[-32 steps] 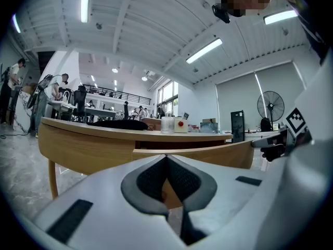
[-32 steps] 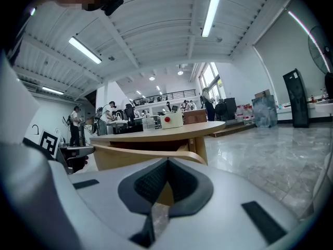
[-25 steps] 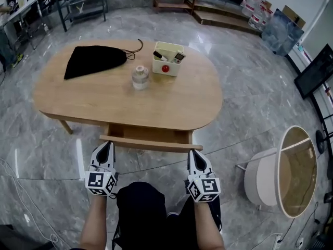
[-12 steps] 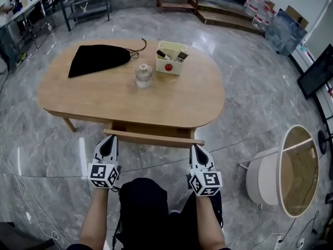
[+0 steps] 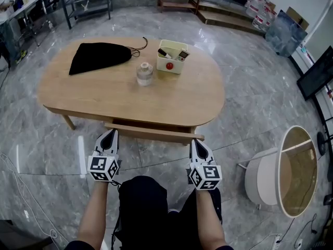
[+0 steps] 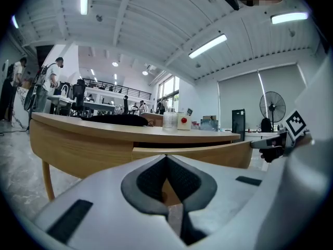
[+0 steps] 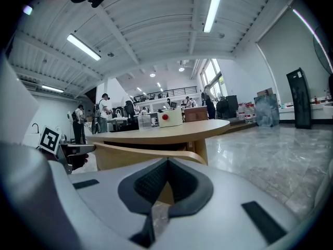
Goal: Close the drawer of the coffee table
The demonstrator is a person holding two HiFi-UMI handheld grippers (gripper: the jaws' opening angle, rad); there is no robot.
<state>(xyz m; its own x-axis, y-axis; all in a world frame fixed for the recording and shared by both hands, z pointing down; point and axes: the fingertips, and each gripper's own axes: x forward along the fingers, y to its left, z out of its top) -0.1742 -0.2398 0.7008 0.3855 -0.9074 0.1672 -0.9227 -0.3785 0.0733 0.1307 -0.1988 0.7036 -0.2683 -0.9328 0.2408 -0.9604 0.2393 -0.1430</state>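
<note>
The oval wooden coffee table [image 5: 171, 105] has its drawer [image 5: 153, 133] sticking out a short way under the near edge. My left gripper [image 5: 111, 134] is shut, with its tip against the left end of the drawer front. My right gripper [image 5: 195, 141] is shut too, its tip at the right end. In the left gripper view the shut gripper [image 6: 166, 158] points at the curved drawer front [image 6: 197, 152]. In the right gripper view the other gripper [image 7: 167, 162] faces the same drawer front [image 7: 138, 153]. Neither holds anything.
On the table lie a black drawstring bag [image 5: 99, 56], a glass jar [image 5: 144, 73] and a cream box [image 5: 173, 57] with a red ball. A round white side table [image 5: 283, 171] stands at the right. The person's legs [image 5: 151, 212] are below the grippers.
The drawer has slid in under the table top, showing less of its inside. Both grippers moved forward with its front.
</note>
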